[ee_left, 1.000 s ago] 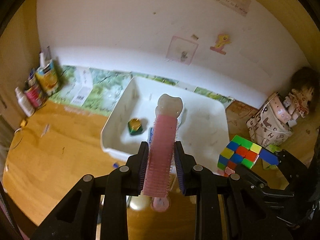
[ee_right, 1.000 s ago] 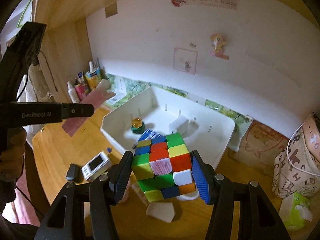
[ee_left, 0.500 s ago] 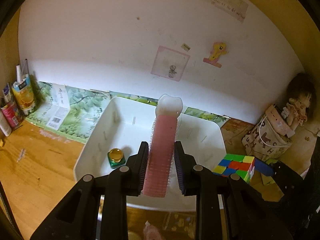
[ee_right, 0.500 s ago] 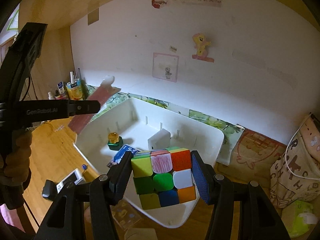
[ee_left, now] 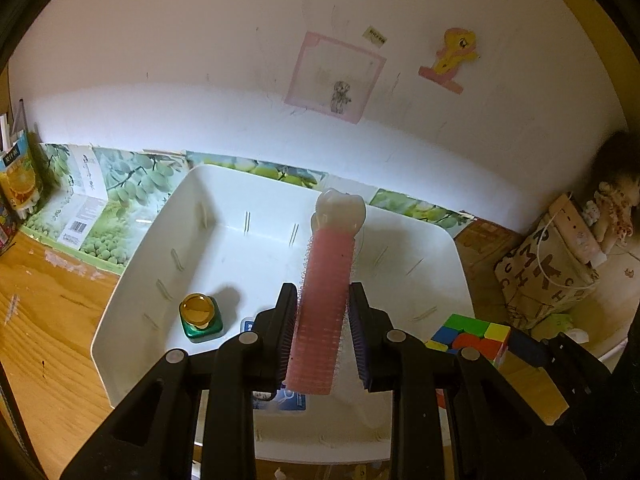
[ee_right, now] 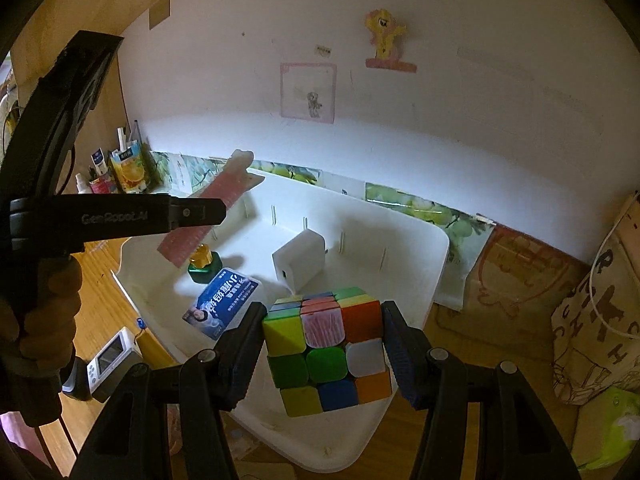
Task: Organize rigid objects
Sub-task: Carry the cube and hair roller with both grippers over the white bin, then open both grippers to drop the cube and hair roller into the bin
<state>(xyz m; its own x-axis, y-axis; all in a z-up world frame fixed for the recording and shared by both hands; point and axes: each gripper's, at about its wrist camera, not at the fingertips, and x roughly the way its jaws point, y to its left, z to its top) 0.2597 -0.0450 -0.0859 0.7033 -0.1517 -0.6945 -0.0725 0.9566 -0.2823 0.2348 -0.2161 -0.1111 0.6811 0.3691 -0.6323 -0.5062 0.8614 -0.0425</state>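
left tool (ee_left: 323, 328) pinches the pink brush (ee_left: 325, 292) above the white bin (ee_left: 120, 320) — right tool (ee_right: 325, 354) clamps the colour cube (ee_right: 326, 350) over the bin's near right corner, by the desk (ee_left: 44, 320) edge.

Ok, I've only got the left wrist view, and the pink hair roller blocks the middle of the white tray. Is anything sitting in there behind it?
Observer: Yes. Behind the pink hair roller, a white charger block sits on the floor of the tray, to the right of the green bottle and apart from it.
Operator: And the cube? I only see one corner of it.
Observer: The right hand-held gripper is shut on the cube, with a pad on each side, and holds it in the air by the tray's near corner.
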